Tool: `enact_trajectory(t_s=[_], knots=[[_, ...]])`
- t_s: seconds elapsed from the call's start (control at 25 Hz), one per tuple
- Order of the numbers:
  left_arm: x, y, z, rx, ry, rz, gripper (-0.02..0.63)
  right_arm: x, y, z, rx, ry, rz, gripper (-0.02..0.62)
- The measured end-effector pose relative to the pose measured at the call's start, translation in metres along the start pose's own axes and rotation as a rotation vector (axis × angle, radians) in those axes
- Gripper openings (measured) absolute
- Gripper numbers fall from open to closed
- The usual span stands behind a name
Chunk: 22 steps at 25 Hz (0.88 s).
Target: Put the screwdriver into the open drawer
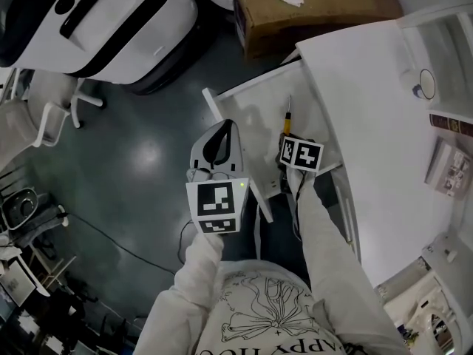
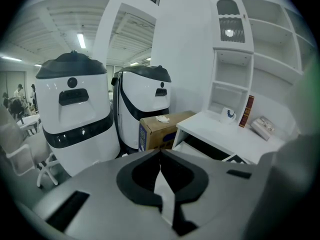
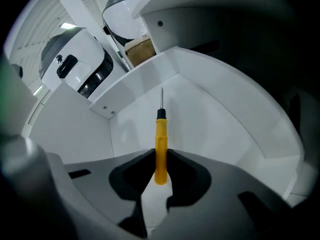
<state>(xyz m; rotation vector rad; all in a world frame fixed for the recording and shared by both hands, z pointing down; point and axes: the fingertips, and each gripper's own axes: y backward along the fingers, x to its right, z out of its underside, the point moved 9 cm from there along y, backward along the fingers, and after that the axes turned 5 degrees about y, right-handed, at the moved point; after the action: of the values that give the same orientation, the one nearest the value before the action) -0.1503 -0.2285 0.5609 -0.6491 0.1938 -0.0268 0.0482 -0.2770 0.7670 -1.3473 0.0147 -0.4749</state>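
Observation:
A screwdriver (image 3: 160, 151) with a yellow handle and a thin metal shaft sits between the jaws of my right gripper (image 3: 160, 156), which is shut on the handle. The shaft points ahead into the white open drawer (image 3: 215, 129). In the head view the right gripper (image 1: 288, 137) hangs over the drawer (image 1: 247, 109) with the screwdriver (image 1: 287, 123) sticking out beyond it, tip toward the drawer's far end. My left gripper (image 1: 229, 128) hovers over the drawer's left side wall. Its jaws (image 2: 161, 156) are shut with nothing between them.
The drawer comes out of a white desk (image 1: 369, 87) that carries a mug (image 1: 423, 87) and books (image 1: 451, 124). A cardboard box (image 1: 314, 9) stands beyond the drawer. A large white and black machine (image 1: 96, 21) and a white chair (image 1: 52, 113) stand on the dark floor at left.

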Motion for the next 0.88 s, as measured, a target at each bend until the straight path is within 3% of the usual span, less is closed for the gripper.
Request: enact_trajectory(t_s=[0.4, 0.6, 0.72, 0.88], knots=[[0.0, -0.004, 0.008, -0.019, 0.002, 0.019, 0.006, 0.001, -0.025, 0.007, -0.075, -0.034, 0.0, 0.069], [0.001, 0.0, 0.009, -0.017, 0.007, 0.014, 0.006, 0.0, -0.023, 0.007, -0.061, -0.054, -0.003, 0.076], [0.001, 0.004, 0.006, -0.009, 0.009, 0.015, 0.005, -0.002, -0.015, 0.005, -0.045, -0.034, -0.016, 0.121], [0.004, 0.012, 0.0, 0.009, 0.025, 0.019, 0.006, -0.008, 0.015, -0.006, 0.031, 0.018, -0.02, 0.126]])
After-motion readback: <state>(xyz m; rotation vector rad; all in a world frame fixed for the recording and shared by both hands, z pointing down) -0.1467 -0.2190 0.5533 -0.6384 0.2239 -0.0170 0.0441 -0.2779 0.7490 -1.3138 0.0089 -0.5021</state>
